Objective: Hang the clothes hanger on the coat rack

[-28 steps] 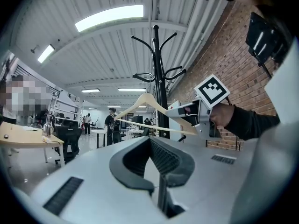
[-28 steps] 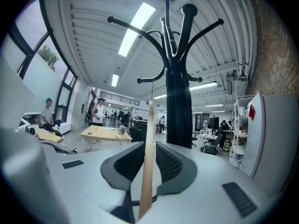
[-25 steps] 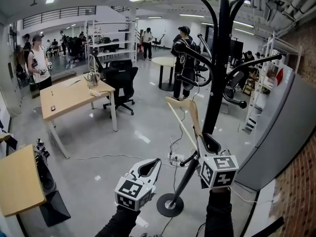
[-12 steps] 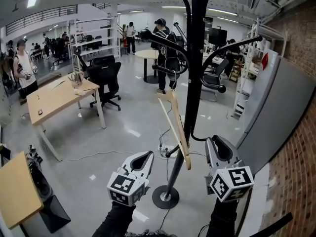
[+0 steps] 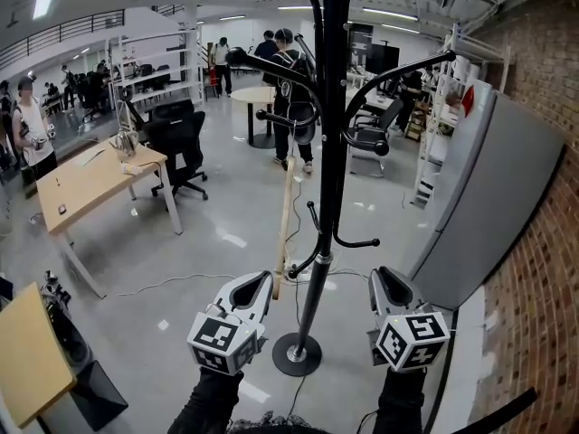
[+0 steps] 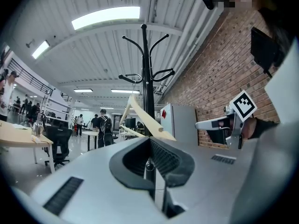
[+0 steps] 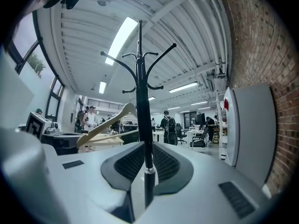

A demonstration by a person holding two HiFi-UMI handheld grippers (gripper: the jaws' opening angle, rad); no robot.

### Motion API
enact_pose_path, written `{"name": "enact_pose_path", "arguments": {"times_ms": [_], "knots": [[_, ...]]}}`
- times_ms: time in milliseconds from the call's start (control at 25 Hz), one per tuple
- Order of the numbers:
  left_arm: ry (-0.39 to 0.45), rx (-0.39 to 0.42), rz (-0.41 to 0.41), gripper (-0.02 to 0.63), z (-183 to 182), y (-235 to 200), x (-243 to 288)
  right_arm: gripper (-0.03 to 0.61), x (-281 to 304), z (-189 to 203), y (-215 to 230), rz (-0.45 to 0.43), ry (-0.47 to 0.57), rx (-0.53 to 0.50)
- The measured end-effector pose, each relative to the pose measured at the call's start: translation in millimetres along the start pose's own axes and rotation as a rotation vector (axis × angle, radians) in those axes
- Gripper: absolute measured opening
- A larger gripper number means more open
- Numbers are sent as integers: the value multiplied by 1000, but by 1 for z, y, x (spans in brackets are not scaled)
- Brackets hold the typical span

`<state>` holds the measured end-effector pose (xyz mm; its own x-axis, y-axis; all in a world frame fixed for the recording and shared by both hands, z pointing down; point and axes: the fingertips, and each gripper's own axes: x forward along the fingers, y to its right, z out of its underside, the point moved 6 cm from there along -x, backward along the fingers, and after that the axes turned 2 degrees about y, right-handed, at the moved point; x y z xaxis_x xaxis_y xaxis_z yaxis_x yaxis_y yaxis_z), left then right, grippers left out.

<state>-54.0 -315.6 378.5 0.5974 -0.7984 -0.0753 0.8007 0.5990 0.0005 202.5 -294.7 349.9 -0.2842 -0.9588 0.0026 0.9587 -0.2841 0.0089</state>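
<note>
Hanger [image 5: 284, 224] hangs left on the coat rack [image 5: 332, 152]; desk [image 5: 90, 174] further left, cabinet [image 5: 488, 197] right.

Lower left of head view: left gripper [image 5: 261, 285], light grey shell, black ribbed pads, white marker cube [image 5: 220, 340] with black squares. Lower right: right gripper [image 5: 384, 278], same build, its own marker cube. Black sleeves [image 5: 210, 403] along bottom edge.

Grey floor [image 5: 217, 251] w/ coat rack [image 5: 331, 152] stood on it; hanger [image 5: 286, 215] hung off rack arm.
</note>
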Motion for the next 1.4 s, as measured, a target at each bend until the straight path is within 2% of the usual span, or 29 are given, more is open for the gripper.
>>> {"name": "enact_pose_path", "arguments": {"times_ms": [120, 360, 1400], "knots": [[-7, -1, -5, 6, 4, 1, -3, 15, -4, 6, 1, 11, 8, 48], [-15, -5, -10, 6, 6, 6, -10, 11, -8, 7, -1, -5, 22, 82], [-22, 23, -25, 6, -1, 2, -18, 9, 9, 7, -24, -61, -6, -16]]}}
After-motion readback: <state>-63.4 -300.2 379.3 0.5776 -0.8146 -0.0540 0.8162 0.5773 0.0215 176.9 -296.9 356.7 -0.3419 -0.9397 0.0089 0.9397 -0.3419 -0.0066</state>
